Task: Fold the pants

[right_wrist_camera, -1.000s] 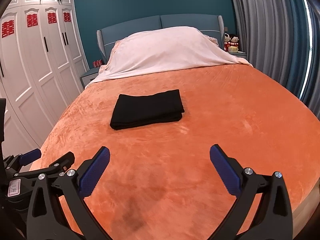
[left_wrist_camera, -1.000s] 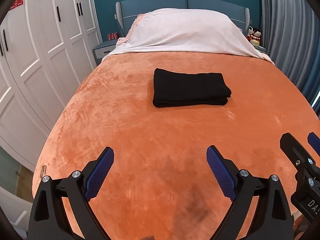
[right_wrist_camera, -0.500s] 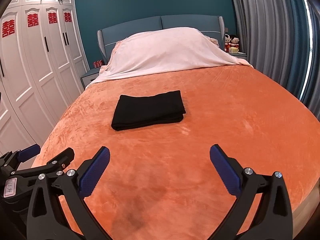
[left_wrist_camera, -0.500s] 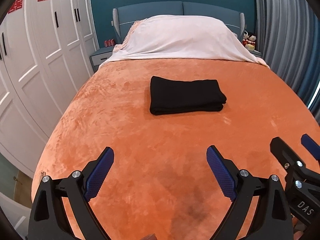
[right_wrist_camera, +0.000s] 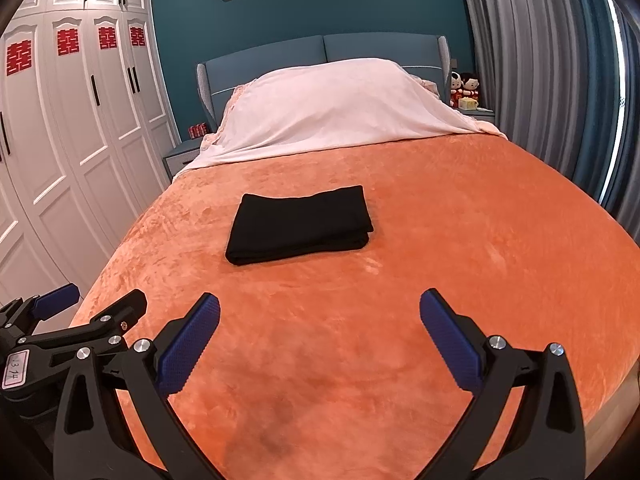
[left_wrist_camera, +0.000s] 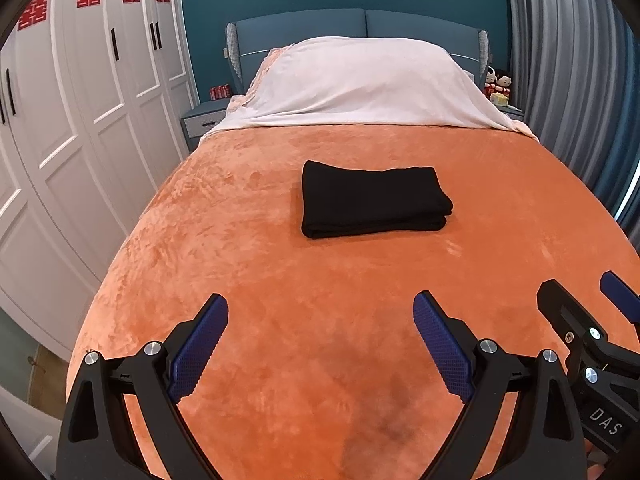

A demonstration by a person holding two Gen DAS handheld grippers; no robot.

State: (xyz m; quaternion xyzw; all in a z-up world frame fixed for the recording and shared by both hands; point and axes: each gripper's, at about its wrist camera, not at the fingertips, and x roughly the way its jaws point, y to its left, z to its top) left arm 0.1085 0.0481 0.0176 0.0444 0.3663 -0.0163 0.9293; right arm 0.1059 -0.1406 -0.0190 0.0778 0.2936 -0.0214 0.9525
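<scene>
The black pants (left_wrist_camera: 372,200) lie folded into a neat rectangle on the orange bedspread (left_wrist_camera: 280,280), near the middle of the bed; they also show in the right wrist view (right_wrist_camera: 300,226). My left gripper (left_wrist_camera: 320,320) is open and empty, held above the near end of the bed, well short of the pants. My right gripper (right_wrist_camera: 320,320) is open and empty, beside the left one and equally far from the pants. Each gripper shows at the edge of the other's view: the right gripper (left_wrist_camera: 588,320) and the left gripper (right_wrist_camera: 92,308).
A white sheet covers the pillows (left_wrist_camera: 360,84) at the blue headboard (right_wrist_camera: 320,56). White wardrobes (left_wrist_camera: 80,120) line the left side. Grey curtains (right_wrist_camera: 540,80) hang on the right. Nightstands flank the bed, the right one with dolls (right_wrist_camera: 464,84).
Both grippers have drawn back and risen slightly from the bed, so the folded pants look a little farther off. The pants have not moved. Both grippers stay open.
</scene>
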